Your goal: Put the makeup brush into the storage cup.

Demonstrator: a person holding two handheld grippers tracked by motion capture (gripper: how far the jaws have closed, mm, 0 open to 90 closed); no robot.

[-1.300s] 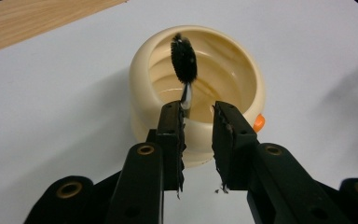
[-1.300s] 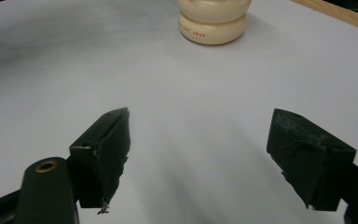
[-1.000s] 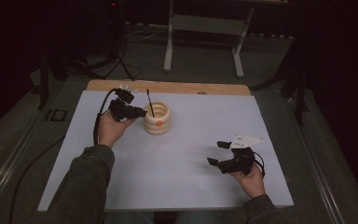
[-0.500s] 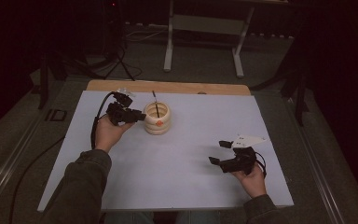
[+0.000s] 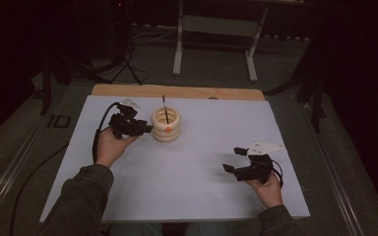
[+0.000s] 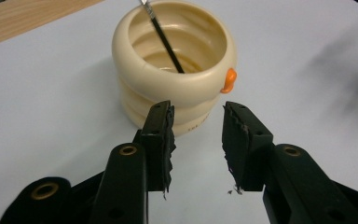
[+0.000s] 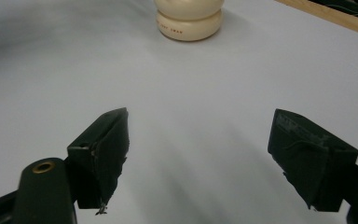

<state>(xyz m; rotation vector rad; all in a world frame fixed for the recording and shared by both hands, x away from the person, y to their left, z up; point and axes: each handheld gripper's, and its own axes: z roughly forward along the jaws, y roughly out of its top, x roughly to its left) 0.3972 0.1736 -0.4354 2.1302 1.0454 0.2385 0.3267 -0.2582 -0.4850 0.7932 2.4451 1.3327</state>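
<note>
A: Please start from the left gripper [image 5: 145,129]. What is its state?

B: Its 2 jaws have just been opening, and nothing is between them. In the left gripper view the pads [image 6: 161,140] stand apart just in front of the cream ribbed pot [image 6: 175,65], not pressing on it. So it is released.

A: And where is the pot?

B: On the white board [image 5: 192,196], at about 11 o'clock from the board's middle in the high view, touching nothing else. A thin black stick [image 5: 165,109] stands inside it, leaning on the rim toward 12 o'clock. A small orange knob [image 6: 230,80] is on the pot's side.

A: Which step is this, in your opinion?

B: I judge the stick has been put into the pot and the left gripper is letting go. The next move calls for pulling this gripper straight back toward 9 o'clock, without pushing the pot.

A: And the right gripper [image 5: 237,161]?

B: It rests at about 4 o'clock on the board, well apart from the pot, with its jaws wide and empty.

A: Is anything in the way?

B: No. The wooden edge [image 5: 177,91] lies behind the board at 12 o'clock, and a metal stand [image 5: 214,29] is on the floor farther back.
</note>
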